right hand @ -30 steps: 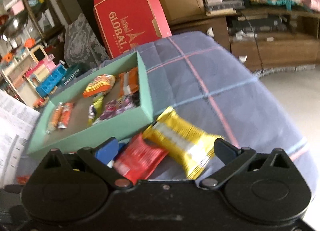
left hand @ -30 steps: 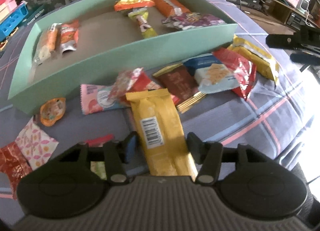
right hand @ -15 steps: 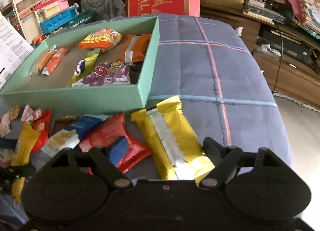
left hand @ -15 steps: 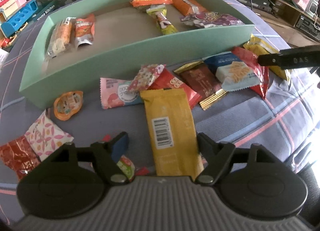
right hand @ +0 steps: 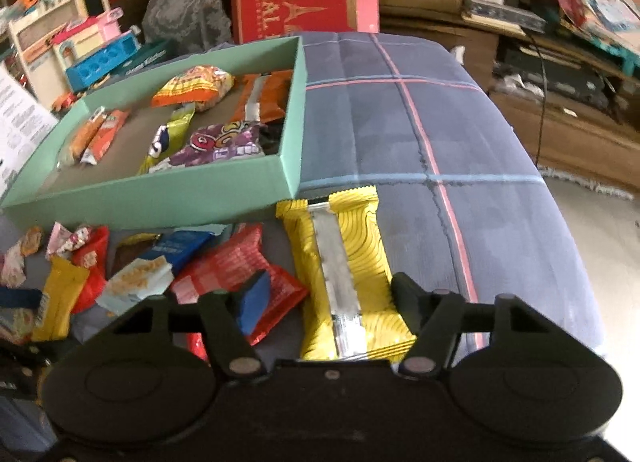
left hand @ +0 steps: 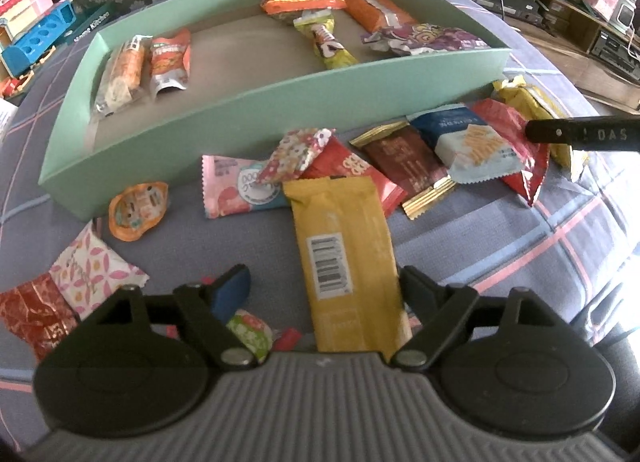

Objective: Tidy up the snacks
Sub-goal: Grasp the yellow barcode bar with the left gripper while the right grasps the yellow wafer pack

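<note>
1. Left tongs (left hand: 322, 288) sit at the bottom of the left view. Their jaws have just been opening and stand apart, with a mustard bar (left hand: 344, 266) lying between them. The right jaw is at the bar's edge; the blue pad (left hand: 232, 292) on the left is clear of it, so the bar is let go.
2. Right tongs (right hand: 324, 298) sit at the bottom of the right view. Their jaws have just been closing around a yellow bar (right hand: 348, 262). The right jaw is at its edge. The blue left pad (right hand: 254, 302) rests over a red pack (right hand: 236, 274) and is still apart from the bar.
3. Both bars lie on the checked cloth (right hand: 440, 134), in front of the green box (left hand: 280, 102).
4. More snacks lie in the box, and others lie loose on the cloth between the two bars.
</note>
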### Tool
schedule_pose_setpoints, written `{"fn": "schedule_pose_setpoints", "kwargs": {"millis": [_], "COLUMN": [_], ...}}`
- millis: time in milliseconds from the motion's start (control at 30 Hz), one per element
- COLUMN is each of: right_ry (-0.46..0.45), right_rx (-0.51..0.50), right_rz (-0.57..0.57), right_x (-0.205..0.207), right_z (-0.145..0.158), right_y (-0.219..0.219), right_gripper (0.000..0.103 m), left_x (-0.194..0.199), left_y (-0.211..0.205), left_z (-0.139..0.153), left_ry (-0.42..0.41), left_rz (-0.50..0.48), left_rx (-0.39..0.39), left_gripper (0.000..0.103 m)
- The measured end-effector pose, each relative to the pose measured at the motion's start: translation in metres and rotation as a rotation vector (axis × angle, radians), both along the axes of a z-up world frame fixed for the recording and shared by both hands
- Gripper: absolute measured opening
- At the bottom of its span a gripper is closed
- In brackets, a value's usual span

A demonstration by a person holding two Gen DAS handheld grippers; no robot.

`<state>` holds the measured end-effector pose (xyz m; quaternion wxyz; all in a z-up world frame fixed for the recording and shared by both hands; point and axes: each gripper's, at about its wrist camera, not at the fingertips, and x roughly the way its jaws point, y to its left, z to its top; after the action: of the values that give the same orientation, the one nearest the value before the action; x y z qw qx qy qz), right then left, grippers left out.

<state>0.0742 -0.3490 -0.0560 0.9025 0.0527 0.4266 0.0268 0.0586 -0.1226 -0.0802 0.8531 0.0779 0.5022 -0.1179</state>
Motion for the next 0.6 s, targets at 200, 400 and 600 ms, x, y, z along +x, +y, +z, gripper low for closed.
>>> {"fn": "schedule_pose_setpoints", "kwargs": {"millis": [200,400,600], "right_ry": [0.077,0.05,0.077], "right_rx": [0.152,0.184,0.104], "right_rz": [-0.031,-0.104,-0.072], "right_x": [-0.006,-0.006,0.004], "right_z": [0.005,0.011,0.0], "right_y": [-0.01,-0.024,-0.008], "right_gripper": [0.06,0.061,0.06], "left_x": [-0.007,-0.012,-0.012], "left_y": [0.001,0.001,0.004], "left_z": [0.002,0.005,0.005], "left_ry": [-0.008,-0.021,-0.016], "left_rz": [-0.017,-0.032,-0.016], "left_rx": [-0.012,-0.022,-0.035], "left_gripper": [0.073,0.061,0.062]}}
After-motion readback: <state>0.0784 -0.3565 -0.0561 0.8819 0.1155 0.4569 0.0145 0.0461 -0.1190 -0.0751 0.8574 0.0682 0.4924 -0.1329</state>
